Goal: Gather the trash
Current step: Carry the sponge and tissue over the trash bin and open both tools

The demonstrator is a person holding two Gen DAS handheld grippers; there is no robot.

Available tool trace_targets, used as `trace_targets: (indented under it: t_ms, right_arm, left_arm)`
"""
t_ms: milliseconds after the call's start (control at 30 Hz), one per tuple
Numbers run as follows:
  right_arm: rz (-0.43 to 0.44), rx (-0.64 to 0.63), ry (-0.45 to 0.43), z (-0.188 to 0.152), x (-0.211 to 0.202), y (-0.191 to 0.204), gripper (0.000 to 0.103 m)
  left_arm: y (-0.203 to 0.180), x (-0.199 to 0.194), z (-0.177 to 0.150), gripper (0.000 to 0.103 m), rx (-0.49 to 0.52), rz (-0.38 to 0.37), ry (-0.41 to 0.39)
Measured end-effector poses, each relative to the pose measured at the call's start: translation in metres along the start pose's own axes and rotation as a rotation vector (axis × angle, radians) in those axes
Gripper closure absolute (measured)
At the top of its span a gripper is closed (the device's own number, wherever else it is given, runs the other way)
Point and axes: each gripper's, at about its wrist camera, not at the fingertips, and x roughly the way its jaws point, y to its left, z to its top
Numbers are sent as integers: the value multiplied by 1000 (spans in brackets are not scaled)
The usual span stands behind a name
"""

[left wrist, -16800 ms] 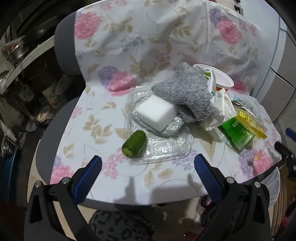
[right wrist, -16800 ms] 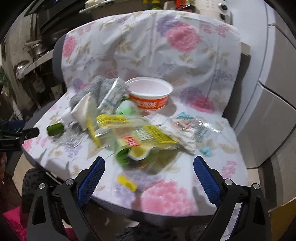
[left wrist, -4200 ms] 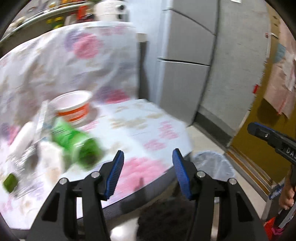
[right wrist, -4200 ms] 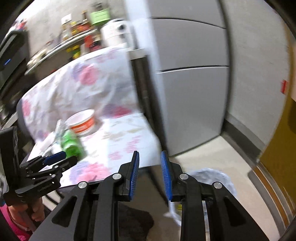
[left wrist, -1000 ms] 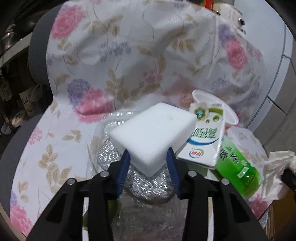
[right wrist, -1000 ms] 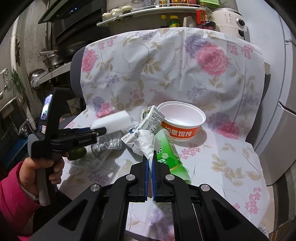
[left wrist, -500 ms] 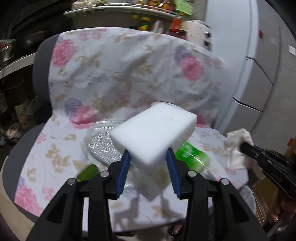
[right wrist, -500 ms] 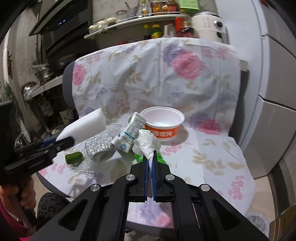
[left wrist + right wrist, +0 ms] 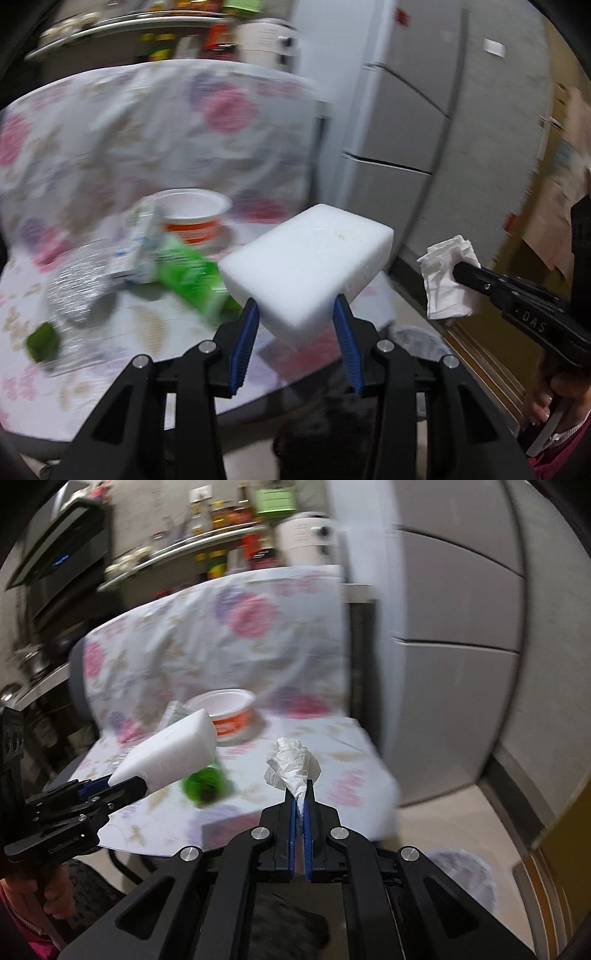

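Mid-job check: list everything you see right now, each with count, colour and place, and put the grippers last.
foam block: 1, white, held in the left gripper, off the seat
tissue: 1, white, crumpled, pinched in the right gripper
bowl: 1, white with orange band, at the back of the seat
carton: 1, white, lying beside the bowl
bottle: 1, green, on its side mid-seat
foil wad: 1, silver, left part of the seat
green piece: 1, near the left edge of the seat
floral cover: 1, pink and white, draped over the chair
left gripper: shut on the foam block
right gripper: shut on the tissue
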Motion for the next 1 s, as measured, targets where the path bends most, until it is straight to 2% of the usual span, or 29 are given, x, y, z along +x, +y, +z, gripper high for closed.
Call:
trace_targets:
  t_ms: [200,333,433,533,633,867,900,1000]
  right_arm:
    - [-144,128,20,-30,-21,-76,99]
    - [-236,191,15,-50,-33,-117,99]
    - [-275,221,41,-63,-29,-138,99]
    - [-289,249,62,-75,-20,-154,99]
    - [-293,286,80,-86,-8,-171,99]
    - [-278,380,141,-109,26,-214,98]
    - [-265,397,155,-112,33,-219,94]
    - [-267,438,190,-121,47,-232,94]
  left_arm:
    - [-76,40,-6,62,113,-148,29]
    - [-126,64,-19,61,218,-180,13]
    - [-151,82,-27,61,261,-214,39]
    - [-172,107,-35,60,293,-242,80]
    - [-181,127,-37,60,280,-281,129]
    - [-199,169,-35,58,277,-300,197]
    - [-201,174,-35,58,284,-299,205]
    - [-209,185,-37,52,299,-305,225]
